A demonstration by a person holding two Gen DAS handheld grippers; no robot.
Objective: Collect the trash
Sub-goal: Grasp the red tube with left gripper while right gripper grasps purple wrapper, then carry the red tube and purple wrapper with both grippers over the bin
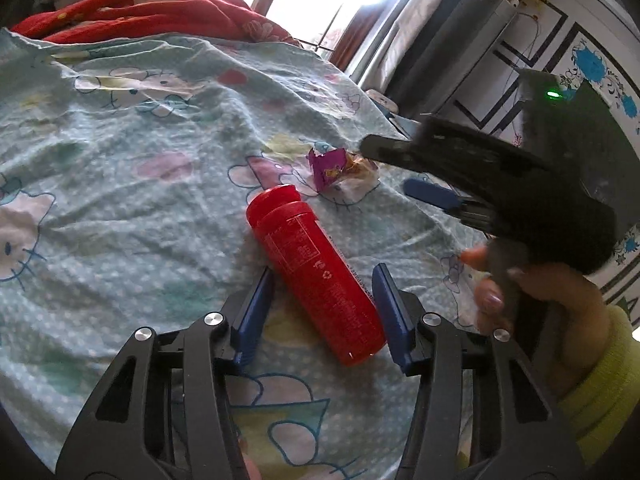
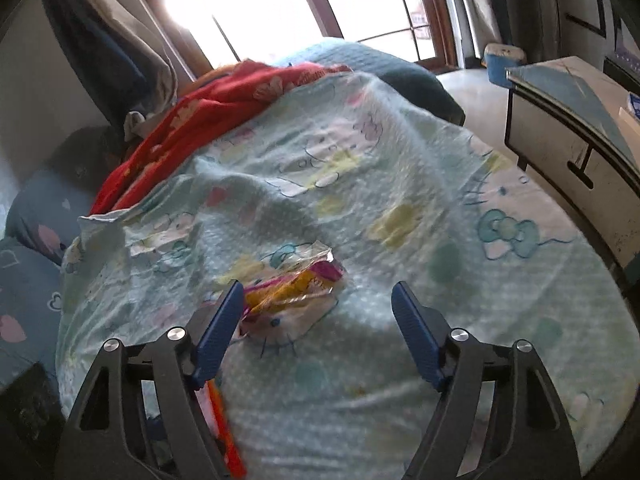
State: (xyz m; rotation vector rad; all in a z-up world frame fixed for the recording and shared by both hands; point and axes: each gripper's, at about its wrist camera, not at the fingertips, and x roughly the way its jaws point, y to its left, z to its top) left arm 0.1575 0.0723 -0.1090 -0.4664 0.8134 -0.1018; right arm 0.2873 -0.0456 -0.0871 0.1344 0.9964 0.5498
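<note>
A red plastic bottle (image 1: 316,276) lies on its side on the teal cartoon-print bedsheet (image 1: 120,184). My left gripper (image 1: 323,280) is open, its blue fingers on either side of the bottle, not closed on it. A crumpled purple and yellow snack wrapper (image 1: 342,170) lies just beyond the bottle's cap. My right gripper (image 2: 318,294) is open and hovers over the same wrapper (image 2: 292,286), whose near end sits by the left finger. The right gripper (image 1: 404,172) also shows in the left wrist view, with its upper finger by the wrapper.
A red floral blanket (image 2: 216,108) is bunched at the far side of the bed. A white bedside cabinet (image 2: 572,120) stands to the right, a blue bin (image 2: 502,62) beyond it. Dark pillows (image 2: 36,240) lie at the left. A window (image 2: 280,4) glares behind.
</note>
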